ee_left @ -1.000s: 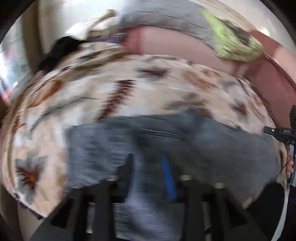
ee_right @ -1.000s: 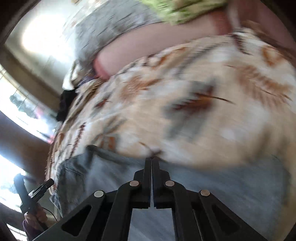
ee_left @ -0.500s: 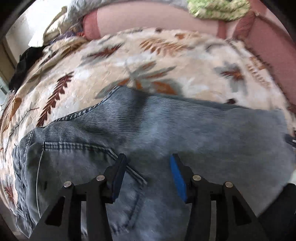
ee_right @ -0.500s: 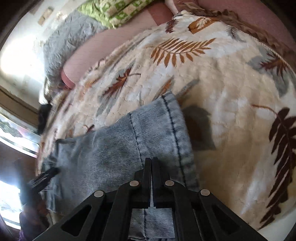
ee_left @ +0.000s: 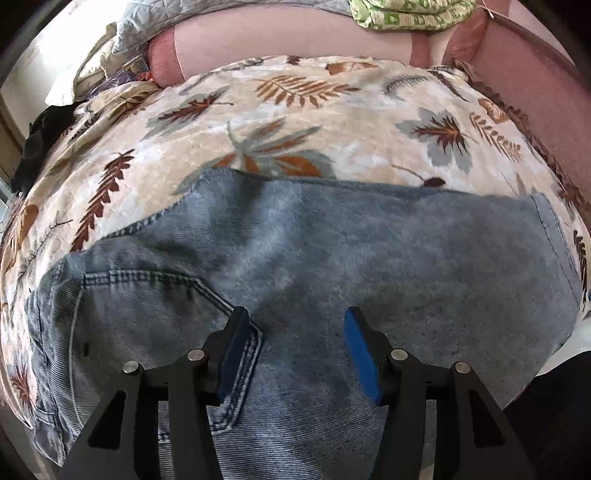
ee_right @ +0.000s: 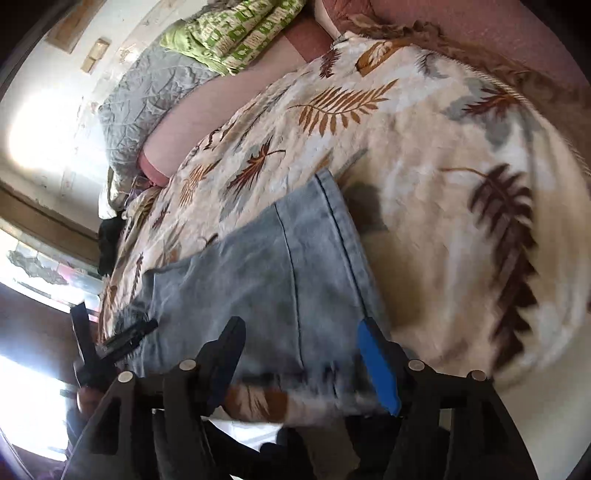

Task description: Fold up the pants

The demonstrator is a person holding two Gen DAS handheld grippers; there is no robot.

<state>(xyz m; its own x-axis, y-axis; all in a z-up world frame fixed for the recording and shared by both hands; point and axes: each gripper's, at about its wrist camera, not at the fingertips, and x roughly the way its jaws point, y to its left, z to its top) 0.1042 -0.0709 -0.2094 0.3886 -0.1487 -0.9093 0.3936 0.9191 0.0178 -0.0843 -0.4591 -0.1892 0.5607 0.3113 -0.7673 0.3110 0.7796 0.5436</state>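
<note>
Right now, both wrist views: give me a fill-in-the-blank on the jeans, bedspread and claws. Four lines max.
1. The faded blue denim pants lie on a cream bedspread printed with ____.
2. The left claw hovers over the pants with its jaws ____.
3. The pads of the right claw are coloured ____.
4. The folded quilt beyond the bedspread is white and ____.

Missing: leaves; open; blue; green

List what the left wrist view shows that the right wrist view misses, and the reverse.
Left wrist only: the jeans' stitched back pocket and the open left tool over the denim. Right wrist only: the open right tool, whose jaws have just been opening with the hem between them unpinched, plus a bright window. Both: jeans flat on the leaf-print blanket, and the green pillow.
</note>
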